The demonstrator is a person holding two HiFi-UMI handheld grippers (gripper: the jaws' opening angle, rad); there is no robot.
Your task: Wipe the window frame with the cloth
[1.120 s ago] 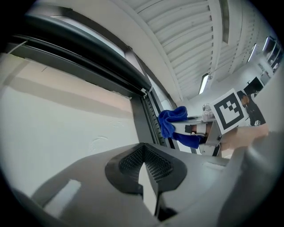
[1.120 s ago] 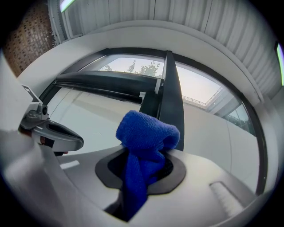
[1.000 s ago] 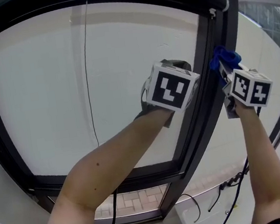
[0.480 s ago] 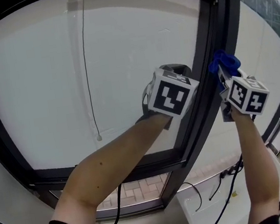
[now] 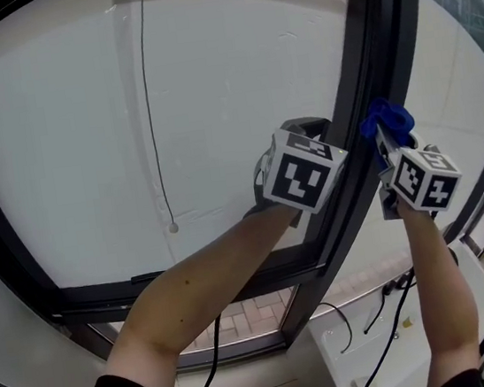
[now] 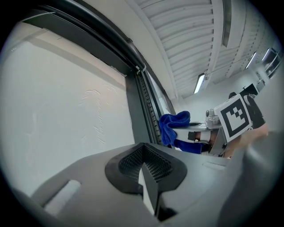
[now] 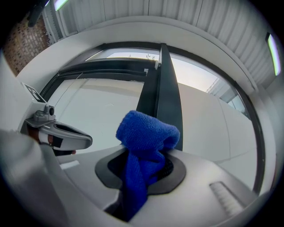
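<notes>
Two arms raised at window frame (image 5: 352, 119); cord (image 5: 150, 112) hangs left. Right hand-held gripper (image 5: 385, 143) clamps blue cloth (image 5: 387, 116) at its upright; left hand-held gripper (image 5: 302, 126) closed, empty.

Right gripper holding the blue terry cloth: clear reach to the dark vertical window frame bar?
Probably yes. The right gripper is shut on the blue terry cloth, which sits beside the dark vertical window frame bar. The left gripper, shut and empty, is on the pane side, not between them.

Black cables (image 5: 389, 300) lie on the white ledge (image 5: 334, 365) below the window frame (image 5: 374, 53).
</notes>
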